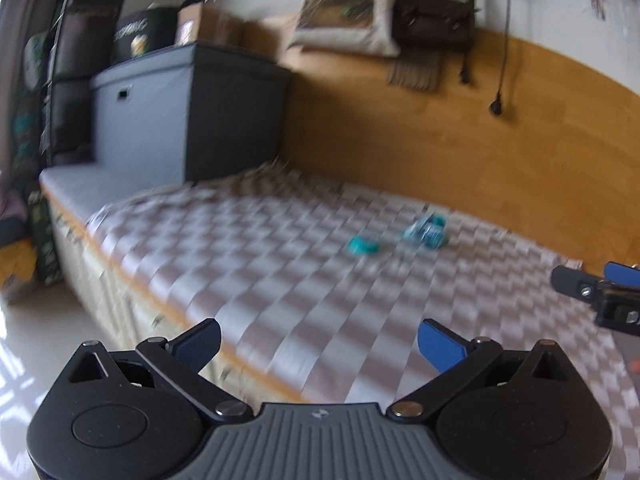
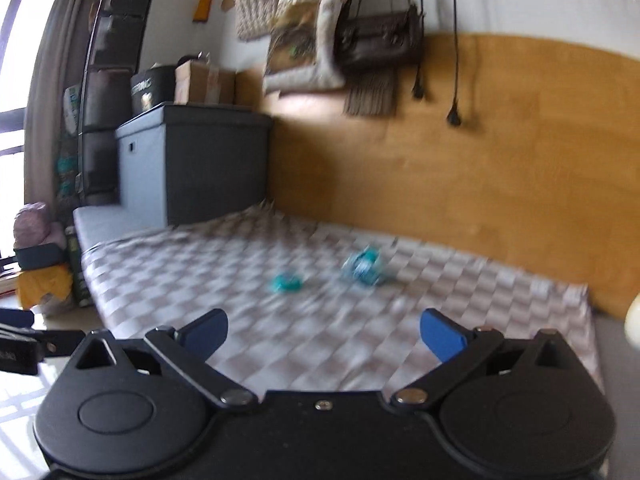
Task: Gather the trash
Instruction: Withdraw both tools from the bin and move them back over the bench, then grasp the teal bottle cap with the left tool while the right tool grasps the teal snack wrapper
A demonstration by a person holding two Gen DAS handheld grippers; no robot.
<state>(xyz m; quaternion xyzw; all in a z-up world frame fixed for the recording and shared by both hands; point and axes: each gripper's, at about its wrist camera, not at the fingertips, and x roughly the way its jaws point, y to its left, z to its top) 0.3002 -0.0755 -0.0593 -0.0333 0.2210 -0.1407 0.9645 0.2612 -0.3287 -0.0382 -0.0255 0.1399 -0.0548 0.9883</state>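
Two pieces of teal trash lie on a checkered mat (image 1: 280, 280) (image 2: 340, 340) spread over a low bench. The smaller crumpled piece (image 1: 362, 245) (image 2: 286, 282) is on the left, and the larger wrapper (image 1: 426, 232) (image 2: 364, 266) lies just right of it, nearer the wooden back panel. My left gripper (image 1: 320, 346) is open and empty, well short of both pieces. Just as wide open and empty, my right gripper (image 2: 324, 334) hangs over the mat's near part. Each gripper's tip shows at the edge of the other's view. Both views are motion-blurred.
A grey storage box (image 1: 180, 120) (image 2: 192, 160) with cartons on top stands at the bench's left end. A wooden panel (image 1: 460, 140) (image 2: 460, 168) backs the bench, with bags (image 1: 432, 24) (image 2: 380, 36) and cords hanging above. White floor (image 1: 40, 352) lies left of the bench.
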